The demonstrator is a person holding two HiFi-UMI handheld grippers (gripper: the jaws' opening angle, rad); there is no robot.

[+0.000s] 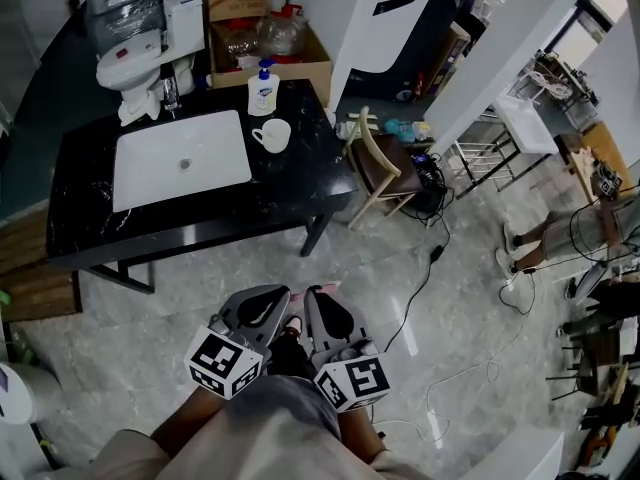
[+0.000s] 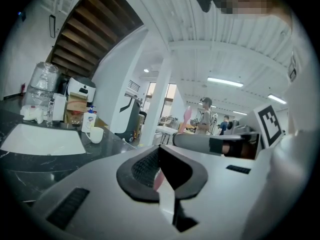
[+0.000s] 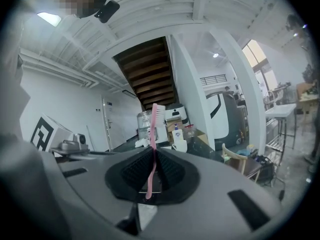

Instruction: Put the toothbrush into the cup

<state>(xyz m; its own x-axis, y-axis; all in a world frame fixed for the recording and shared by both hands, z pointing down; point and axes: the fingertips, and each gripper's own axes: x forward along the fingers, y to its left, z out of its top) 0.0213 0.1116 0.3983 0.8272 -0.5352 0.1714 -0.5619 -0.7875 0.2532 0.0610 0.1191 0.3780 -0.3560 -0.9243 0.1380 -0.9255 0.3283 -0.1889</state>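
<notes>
toothbrush (image 3: 152, 134), pink, clamped upright in right gripper (image 3: 152, 160); left gripper (image 2: 160, 160) jaws together. white mug (image 1: 273, 135), well apart, is best approached from above and the brush lowered centrally.

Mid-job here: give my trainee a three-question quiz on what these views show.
1. True or false: the right claw grips the pink toothbrush with its head up.
2. Where does the white cup stand? A on the floor; B on the black counter, right of the sink; C on the chair.
3. Fill in: seen from the person, the soap bottle stands just ___ the cup.
Key: 1 true; 2 B; 3 behind.
</notes>
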